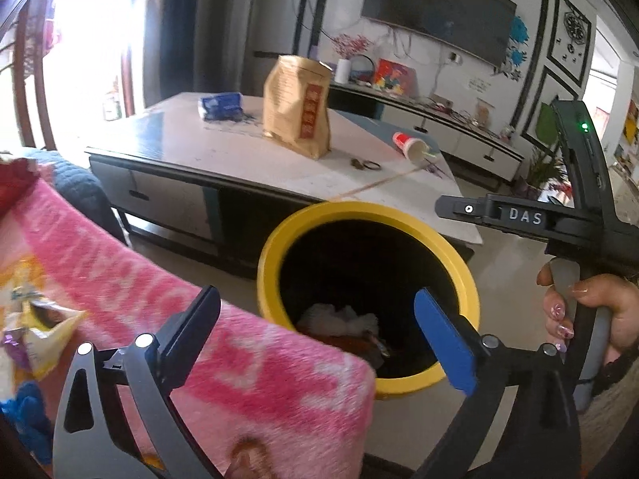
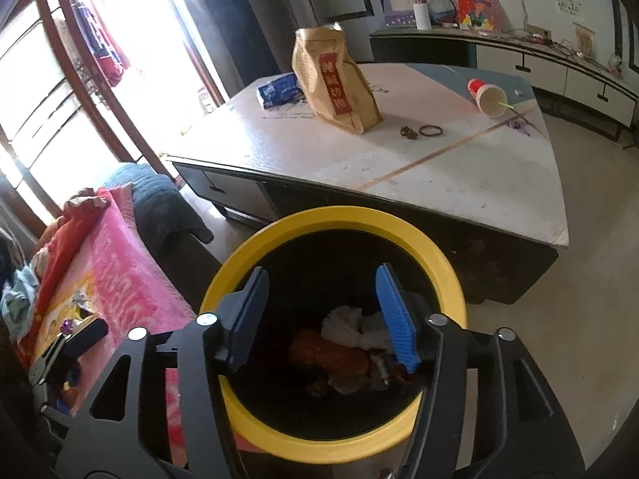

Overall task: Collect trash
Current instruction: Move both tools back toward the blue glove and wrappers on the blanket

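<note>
Left hand-held gripper (image 1: 319, 331): fingers apart, nothing between, above bin rim.
Right hand-held gripper (image 2: 319, 315): fingers apart, over bin mouth.
Yellow bin (image 2: 447, 271): trash (image 2: 343, 343) inside.
Paper cup (image 2: 488, 97): on counter (image 2: 439, 183), 2 o'clock.

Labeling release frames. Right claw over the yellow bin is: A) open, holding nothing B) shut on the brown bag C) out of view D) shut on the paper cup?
A: the right claw hangs open over the yellow bin, nothing between its fingers.
</note>
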Available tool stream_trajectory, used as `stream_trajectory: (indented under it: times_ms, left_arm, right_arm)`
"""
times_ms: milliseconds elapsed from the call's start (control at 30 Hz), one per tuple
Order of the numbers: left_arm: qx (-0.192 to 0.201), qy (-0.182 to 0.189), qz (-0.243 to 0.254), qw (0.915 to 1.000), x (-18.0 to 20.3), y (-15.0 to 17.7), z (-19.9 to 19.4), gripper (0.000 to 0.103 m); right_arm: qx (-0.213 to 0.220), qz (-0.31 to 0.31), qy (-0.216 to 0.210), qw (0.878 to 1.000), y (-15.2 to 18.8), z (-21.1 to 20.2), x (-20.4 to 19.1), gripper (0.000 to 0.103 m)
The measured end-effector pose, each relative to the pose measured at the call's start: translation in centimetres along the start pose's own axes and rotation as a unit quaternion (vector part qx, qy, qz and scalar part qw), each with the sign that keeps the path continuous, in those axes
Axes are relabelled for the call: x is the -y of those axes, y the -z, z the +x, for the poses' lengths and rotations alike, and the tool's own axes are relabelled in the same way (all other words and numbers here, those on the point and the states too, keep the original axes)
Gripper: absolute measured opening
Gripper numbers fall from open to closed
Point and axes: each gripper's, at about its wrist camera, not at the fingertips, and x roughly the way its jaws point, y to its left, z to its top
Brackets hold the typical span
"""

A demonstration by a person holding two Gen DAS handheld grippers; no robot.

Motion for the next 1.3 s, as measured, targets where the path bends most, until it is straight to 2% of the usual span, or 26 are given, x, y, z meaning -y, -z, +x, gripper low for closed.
stream_trajectory:
  times_ms: [167, 500, 933, 1300]
  left_arm:
    - [0.024, -0.029, -0.014, 0.9992, -1.7, 0.4, -2.5, 0.095]
    - [0.06, -0.087, -0.045, 0.9934, -5.6, 1.3, -7.4, 0.095]
    - [0.076, -0.138, -0.091, 0.9833, -9.9, 3.0, -11.1, 0.095]
    - [0.084, -0.176, -0.127, 0.9726, -13.3, 4.6, -13.5, 0.095]
  right_arm:
    - [0.015, -0.025, -0.018, 0.999, 0.0, -0.7, -2.2, 0.055]
    - [0.025, -0.067, -0.061, 0.996, 0.8, -2.1, -6.7, 0.056]
    - [0.011, -0.122, -0.121, 0.985, 3.0, -2.9, -12.3, 0.056]
    - [-0.01, -0.153, -0.148, 0.977, 4.6, -2.4, -15.9, 0.056]
